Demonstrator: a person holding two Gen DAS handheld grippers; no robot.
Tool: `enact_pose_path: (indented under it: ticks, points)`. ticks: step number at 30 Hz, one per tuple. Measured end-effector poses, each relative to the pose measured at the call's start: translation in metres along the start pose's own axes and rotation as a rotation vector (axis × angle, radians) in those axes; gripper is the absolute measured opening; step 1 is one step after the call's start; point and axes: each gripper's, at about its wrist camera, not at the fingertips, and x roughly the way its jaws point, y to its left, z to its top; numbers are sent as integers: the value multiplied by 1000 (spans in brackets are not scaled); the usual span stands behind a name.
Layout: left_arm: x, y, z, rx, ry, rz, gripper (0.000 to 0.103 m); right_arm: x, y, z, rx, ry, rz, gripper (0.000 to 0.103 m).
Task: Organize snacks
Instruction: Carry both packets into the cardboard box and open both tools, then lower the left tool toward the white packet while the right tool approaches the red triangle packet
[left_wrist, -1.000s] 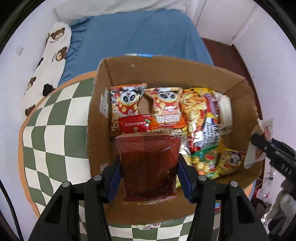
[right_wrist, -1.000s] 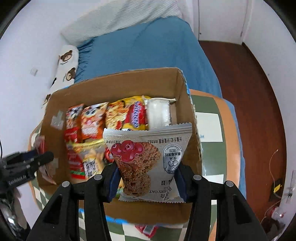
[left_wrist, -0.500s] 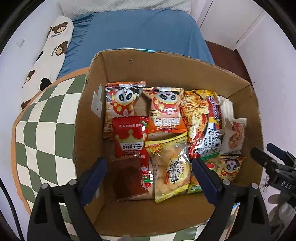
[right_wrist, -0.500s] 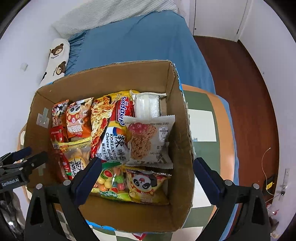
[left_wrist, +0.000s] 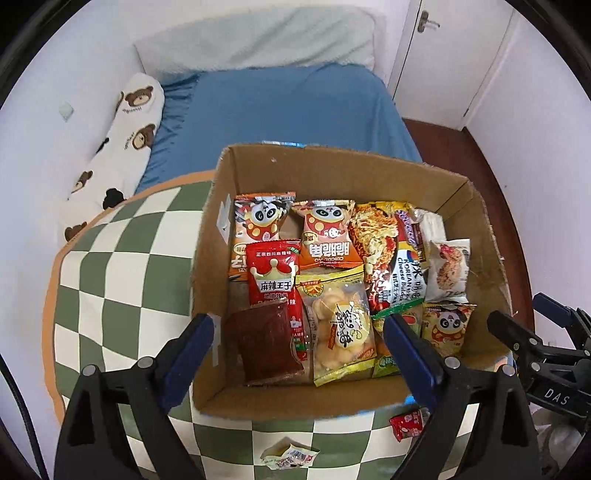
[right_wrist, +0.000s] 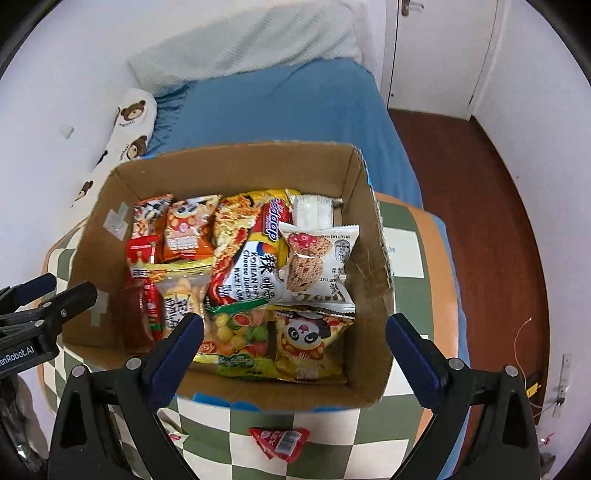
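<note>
A: Snacks are filling the cardboard box (left_wrist: 332, 173), which is sitting on the checkered worktop (left_wrist: 122, 258) in front of the blue bed (left_wrist: 280, 110).

B: Where is the dark red packet (left_wrist: 264, 341) lying?

A: At 7 o'clock inside the box, flat beside the yellow pastry bag (left_wrist: 340, 332). The cranberry oat bar (right_wrist: 314, 254) is lying at 3 o'clock in the right wrist view, on top of the Korean noodle pack (right_wrist: 255, 269).

B: And the claws?

A: The left claw (left_wrist: 299, 347) is hovering over the near edge of the box, spread wide and gripping nothing. The right claw (right_wrist: 295, 347) is doing the same at its side, wide apart and empty.

B: Anything outside the box?

A: A small red triangular packet (right_wrist: 280, 441) is lying on the worktop at 6 o'clock, just in front of the box, and a pale torn wrapper (left_wrist: 290, 456) is lying nearby.
</note>
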Motion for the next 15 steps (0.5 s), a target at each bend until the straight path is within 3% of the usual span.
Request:
enact_pose_path:
  ticks: [5, 15]
  points:
    - [-38, -3, -20, 10, -102, 1, 94, -30, 10, -16, -19, -71, -3, 101]
    - [-100, -8, -53, 46, -231, -3, 94, -104, 24, -51, -21, -212, 21, 101]
